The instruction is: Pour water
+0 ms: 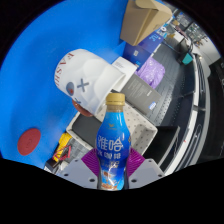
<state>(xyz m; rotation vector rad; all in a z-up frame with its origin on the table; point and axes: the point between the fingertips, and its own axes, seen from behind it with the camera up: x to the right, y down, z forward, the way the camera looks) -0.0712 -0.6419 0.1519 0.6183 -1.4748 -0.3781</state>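
A blue drink bottle [112, 145] with a yellow cap and white lettering stands upright between my fingers. My gripper [112, 166] is shut on it, with the purple pads [92, 163] pressing its lower body from both sides. The whole view is tilted. Just beyond the bottle's cap is a white cap-like item [82, 77] with dark lettering, resting against the blue surface [45, 70]. A white container [122, 80] sits just behind the bottle's top.
A red round spot [28, 141] marks the blue surface left of the bottle. A small yellow-red packet [63, 146] lies beside it. A cardboard box [147, 18] sits far beyond, and a purple object [152, 72] lies on a grey area to the right.
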